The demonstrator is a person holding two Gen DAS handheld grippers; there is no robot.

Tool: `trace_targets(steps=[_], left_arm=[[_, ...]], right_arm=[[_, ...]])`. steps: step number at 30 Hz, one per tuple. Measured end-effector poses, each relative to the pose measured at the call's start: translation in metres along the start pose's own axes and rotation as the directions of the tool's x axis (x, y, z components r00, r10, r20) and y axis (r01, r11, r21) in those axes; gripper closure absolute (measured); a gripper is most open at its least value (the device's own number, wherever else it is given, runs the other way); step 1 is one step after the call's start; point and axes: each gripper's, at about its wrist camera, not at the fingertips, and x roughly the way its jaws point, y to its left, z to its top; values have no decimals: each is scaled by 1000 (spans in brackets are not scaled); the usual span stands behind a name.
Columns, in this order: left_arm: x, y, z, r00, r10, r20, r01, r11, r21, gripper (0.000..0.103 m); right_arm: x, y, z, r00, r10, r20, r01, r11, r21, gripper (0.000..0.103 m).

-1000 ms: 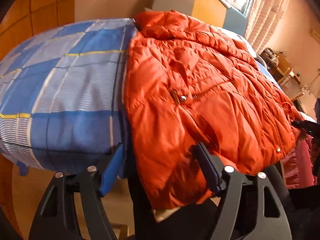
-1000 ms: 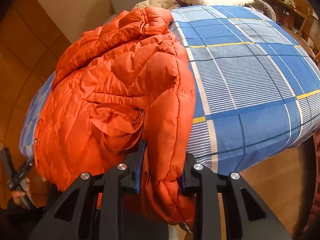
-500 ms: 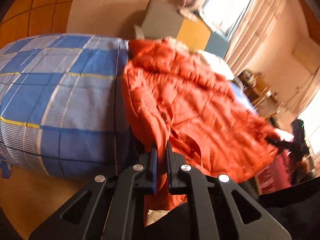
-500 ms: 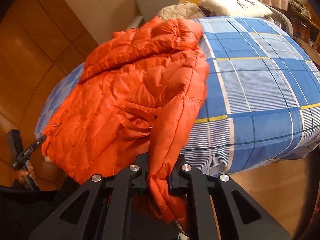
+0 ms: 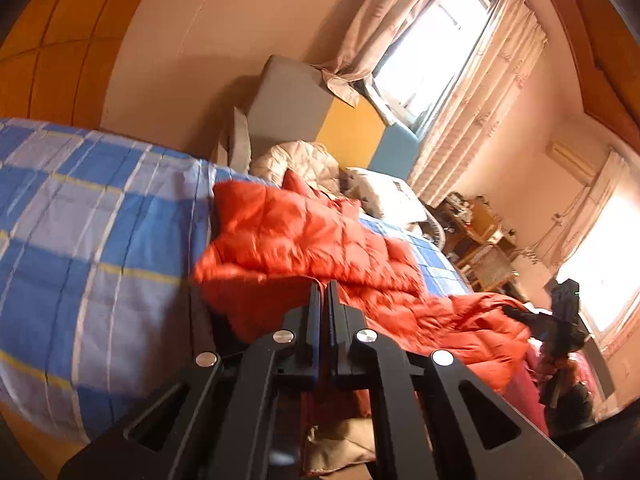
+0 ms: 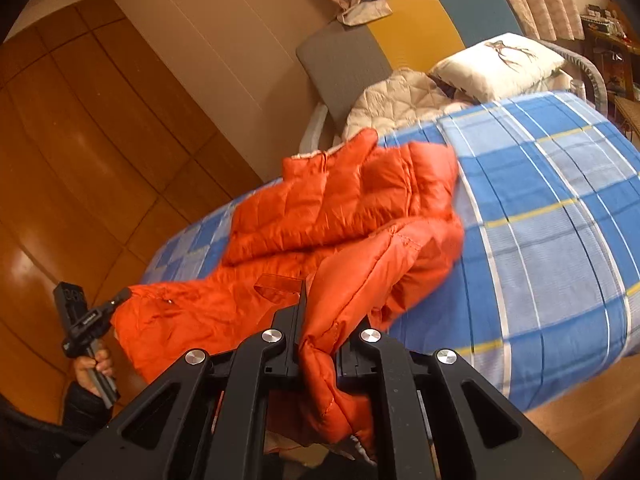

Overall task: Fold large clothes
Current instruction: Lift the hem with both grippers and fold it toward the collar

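An orange puffer jacket (image 6: 340, 216) lies across the near end of a bed (image 6: 560, 220) covered in blue check, its near hem lifted off the mattress by both my grippers. My right gripper (image 6: 320, 312) is clamped on the jacket's near right edge, a thick roll of padded fabric bulging between the jaws. My left gripper (image 5: 324, 300) has its jaws pressed together on the near left corner; the fabric hangs just behind and below them, pinched thin. To fold well, I judge both corners should travel level and together toward the collar at the far end, keeping the hem taut so the slippery quilting does not sag or slide out of the thinner left pinch. A cream quilt (image 6: 400, 100) and a pillow (image 6: 500, 64) sit beyond, near the headboard (image 6: 344, 64).
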Motion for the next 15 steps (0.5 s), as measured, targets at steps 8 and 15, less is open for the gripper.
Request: trace_targets(steps=[8, 15], left_arm=[[70, 15, 62, 997, 83, -8, -83, 997, -8, 100], [132, 39, 85, 987, 148, -68, -151, 987, -46, 100]], right_arm=[[54, -23, 59, 997, -76, 21, 75, 995, 59, 95], [99, -38, 85, 993, -120, 12, 119, 988, 95, 92]])
